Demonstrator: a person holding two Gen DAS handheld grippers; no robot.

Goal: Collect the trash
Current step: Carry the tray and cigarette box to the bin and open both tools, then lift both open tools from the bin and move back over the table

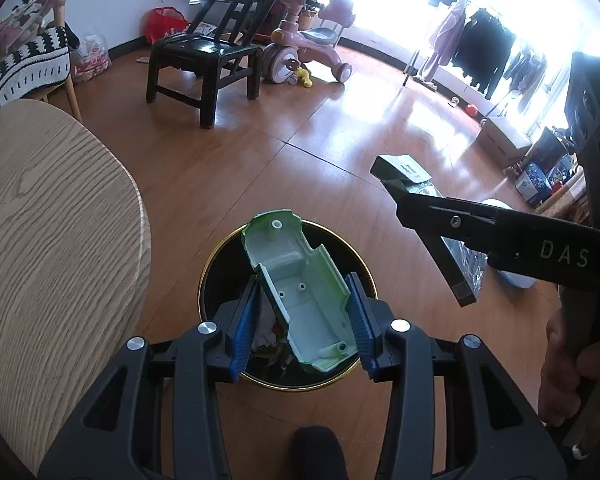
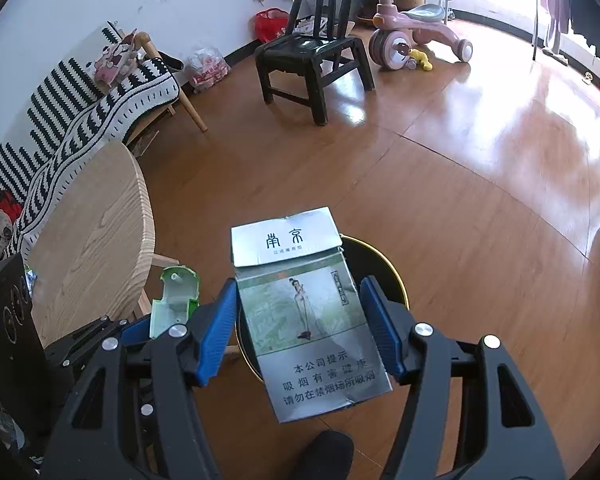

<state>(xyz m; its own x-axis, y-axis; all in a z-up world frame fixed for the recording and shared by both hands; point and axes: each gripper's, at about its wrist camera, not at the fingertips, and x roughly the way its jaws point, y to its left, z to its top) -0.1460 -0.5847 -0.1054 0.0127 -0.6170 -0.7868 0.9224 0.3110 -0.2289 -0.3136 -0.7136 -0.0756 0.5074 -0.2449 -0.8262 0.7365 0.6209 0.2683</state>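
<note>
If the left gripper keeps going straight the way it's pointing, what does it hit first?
Most likely the trash already lying in the black bin. The left gripper, shut on the green plastic shell, points down into the bin's open mouth; depth is hard to judge.

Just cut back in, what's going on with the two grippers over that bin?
A person is clearing trash with a gripper in each hand. The left gripper is clamped on a green plastic shell, held right above the round black bin on the wooden floor, which already has some rubbish in it. The right gripper holds a flattened cigarette pack over the same bin. Neither piece has been let go yet. A round wooden table stands just beside the bin.
</note>
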